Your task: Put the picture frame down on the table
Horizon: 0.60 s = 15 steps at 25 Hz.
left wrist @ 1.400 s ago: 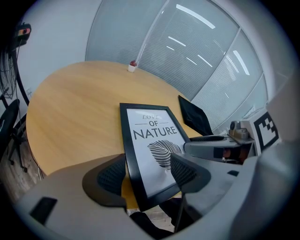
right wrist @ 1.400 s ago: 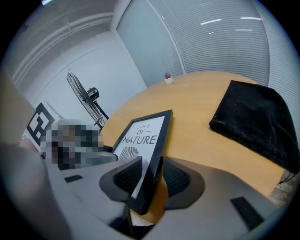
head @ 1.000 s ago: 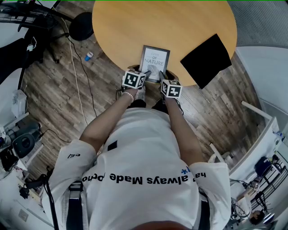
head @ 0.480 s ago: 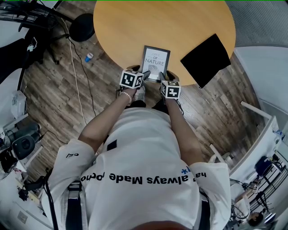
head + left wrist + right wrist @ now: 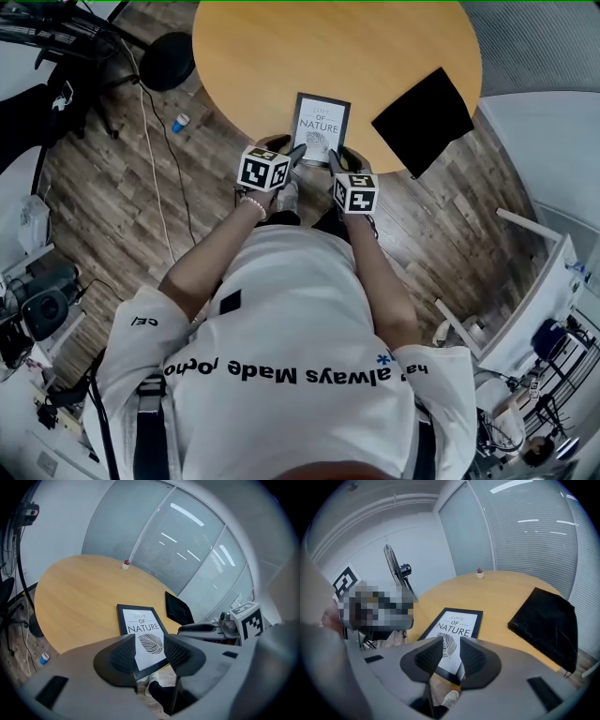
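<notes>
L gripper (image 5: 149, 642): jaws apart. They've just been closing a bit. The near edge of the picture frame (image 5: 320, 127) shows thru the gap, but no pad presses on it, so nothing's clamped.

R gripper (image 5: 451, 645): jaws apart too, w/ a narrower gap. The frame's near edge shows thru it, but it isn't gripped as far as I can tell. L tips sit by the frame's near-left corner, R tips by its near-right.

The frame lies flat, print up, on the round table (image 5: 281, 56), right at the near rim. Its near edge looks flush w/ the rim or a bit over it; a shoe and the floor show just below it in both gripper views. Put-down looks basically done.

Risks:
- The frame is v. close to the rim. A jaw tip snagging its near edge while backing off could drag it off the table, and it'd drop to the floor.
- If the L jaws close further at this spot, they could nip the corner and lift or skew the frame.
- The black pad (image 5: 422, 120), right of the frame and apart from it, overhangs the rim. A knock from the R arm could tip it off.

Containers:
- No tray or box on the table.
- A small blue-white can or cup (image 5: 180, 122) is on the floor left of the table; can't tell what's in it.
- A small pot (image 5: 479, 573) at the far rim has sth reddish in it, too small to say what.
</notes>
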Available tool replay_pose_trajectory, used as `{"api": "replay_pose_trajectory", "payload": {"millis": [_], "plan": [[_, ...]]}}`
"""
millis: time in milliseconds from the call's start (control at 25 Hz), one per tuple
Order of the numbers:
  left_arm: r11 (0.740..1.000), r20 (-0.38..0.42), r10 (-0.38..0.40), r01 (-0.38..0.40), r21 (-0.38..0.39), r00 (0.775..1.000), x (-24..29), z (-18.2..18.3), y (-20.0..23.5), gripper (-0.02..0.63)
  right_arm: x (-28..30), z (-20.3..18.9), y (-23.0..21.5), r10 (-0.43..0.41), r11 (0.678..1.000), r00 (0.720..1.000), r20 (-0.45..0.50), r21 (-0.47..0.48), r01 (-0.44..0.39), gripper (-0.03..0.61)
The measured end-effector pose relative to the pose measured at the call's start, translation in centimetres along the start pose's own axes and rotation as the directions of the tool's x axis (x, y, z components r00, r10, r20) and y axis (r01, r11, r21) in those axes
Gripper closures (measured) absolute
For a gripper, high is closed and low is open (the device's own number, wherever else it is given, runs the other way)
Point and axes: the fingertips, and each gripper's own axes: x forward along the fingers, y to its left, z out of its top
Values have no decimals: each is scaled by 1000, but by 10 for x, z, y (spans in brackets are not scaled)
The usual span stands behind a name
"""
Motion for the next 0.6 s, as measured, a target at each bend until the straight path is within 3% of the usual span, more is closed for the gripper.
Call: {"api": "replay_pose_trajectory", "payload": {"millis": [400,600], "plan": [[993,142,-67,52,103,988,-52,42,-36,543,-56,40,30,88,996,989,119,-35,-84,495],[985,206,-103,71,156,973,-83,65,-52,571,-85,78,55,135,990,972,190,-76,-123,509]]}}
